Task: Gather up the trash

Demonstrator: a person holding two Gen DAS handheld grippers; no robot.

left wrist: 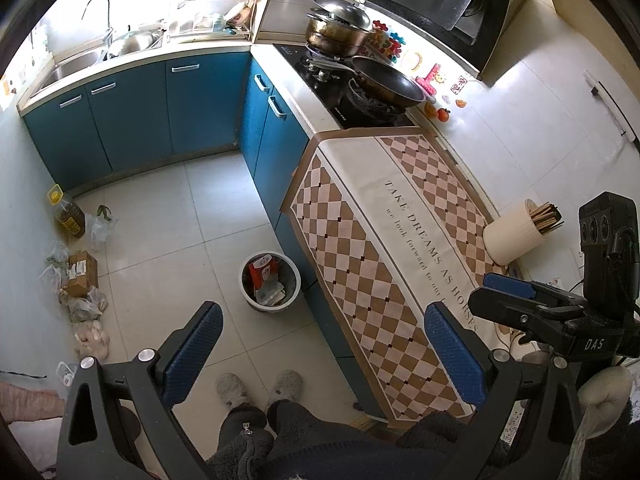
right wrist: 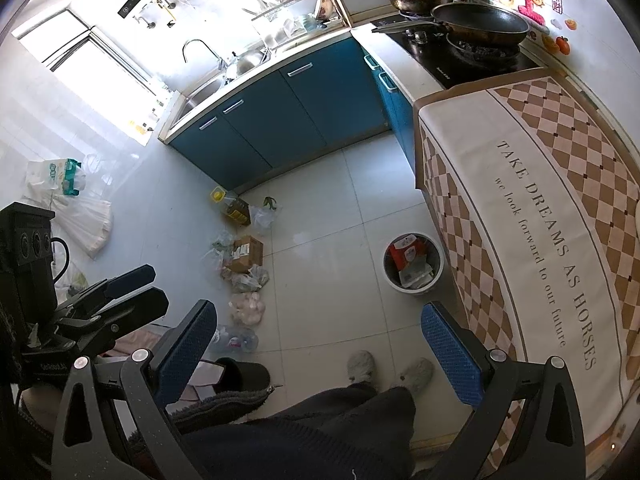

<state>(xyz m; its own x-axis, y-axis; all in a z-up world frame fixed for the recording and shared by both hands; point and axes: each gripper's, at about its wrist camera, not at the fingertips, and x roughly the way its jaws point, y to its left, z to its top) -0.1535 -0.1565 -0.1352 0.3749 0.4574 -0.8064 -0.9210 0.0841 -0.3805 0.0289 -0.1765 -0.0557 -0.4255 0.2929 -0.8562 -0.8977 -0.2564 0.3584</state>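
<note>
A white trash bin (left wrist: pixel 270 282) stands on the tiled floor beside the blue cabinet, holding red and white packaging; it also shows in the right wrist view (right wrist: pixel 413 266). My left gripper (left wrist: pixel 324 344) is open and empty, held high above the floor. My right gripper (right wrist: pixel 320 344) is open and empty at the same height. Each gripper shows in the other's view: the right one (left wrist: pixel 520 300) over the counter, the left one (right wrist: pixel 120 292) at the left edge.
A checked cloth (left wrist: pixel 384 240) covers the counter, with a chopstick holder (left wrist: pixel 516 236) on it. Pans (left wrist: pixel 384 80) sit on the stove. Plastic bags, a cardboard box (right wrist: pixel 244 254) and an oil bottle (right wrist: pixel 234 208) lie along the left wall. Slippered feet (left wrist: pixel 260 388) stand below.
</note>
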